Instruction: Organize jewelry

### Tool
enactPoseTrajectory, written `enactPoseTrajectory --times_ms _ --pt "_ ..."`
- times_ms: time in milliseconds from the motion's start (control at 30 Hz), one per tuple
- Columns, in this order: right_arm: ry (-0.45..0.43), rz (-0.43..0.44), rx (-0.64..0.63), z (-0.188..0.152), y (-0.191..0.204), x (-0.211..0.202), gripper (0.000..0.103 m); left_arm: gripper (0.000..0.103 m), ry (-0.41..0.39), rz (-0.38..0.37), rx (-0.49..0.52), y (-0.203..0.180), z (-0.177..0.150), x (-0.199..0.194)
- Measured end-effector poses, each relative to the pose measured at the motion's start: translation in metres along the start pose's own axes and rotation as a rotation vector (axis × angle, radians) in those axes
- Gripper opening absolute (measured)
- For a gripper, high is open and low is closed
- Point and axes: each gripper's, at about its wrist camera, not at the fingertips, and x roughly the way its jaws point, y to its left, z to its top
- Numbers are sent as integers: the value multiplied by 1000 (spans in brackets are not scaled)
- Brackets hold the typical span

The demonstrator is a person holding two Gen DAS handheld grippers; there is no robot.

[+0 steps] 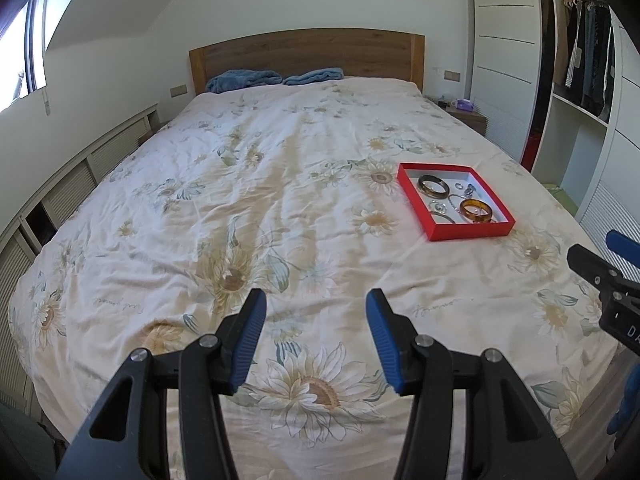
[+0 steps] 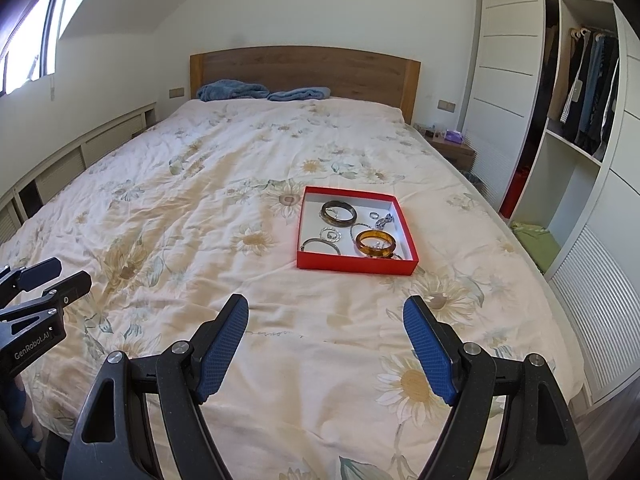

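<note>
Two grippers hang over a big bed with a flowery cover. One red box sits on the bed, on its right side, well ahead of both grippers. Inside the box lie two fat bangles: one dark bangle at the back and one amber bangle at the front. One thin silver bangle lies at the box's front left. A few small shiny bits lie between them, too tiny to count. The left gripper has its two blue fingers spread wide, with nothing between them. The right gripper has its two blue fingers spread wide too, and it holds nothing. Two blue pillows rest by one wooden headboard. One open closet with hanging clothes stands on the right.
</note>
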Motion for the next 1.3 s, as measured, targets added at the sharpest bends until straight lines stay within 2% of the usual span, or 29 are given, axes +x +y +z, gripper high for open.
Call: enactPoseTrajectory --times_ms 1300 --pt "-34 -24 5 -4 -11 -27 86 50 -1 -15 9 -17 5 -13"
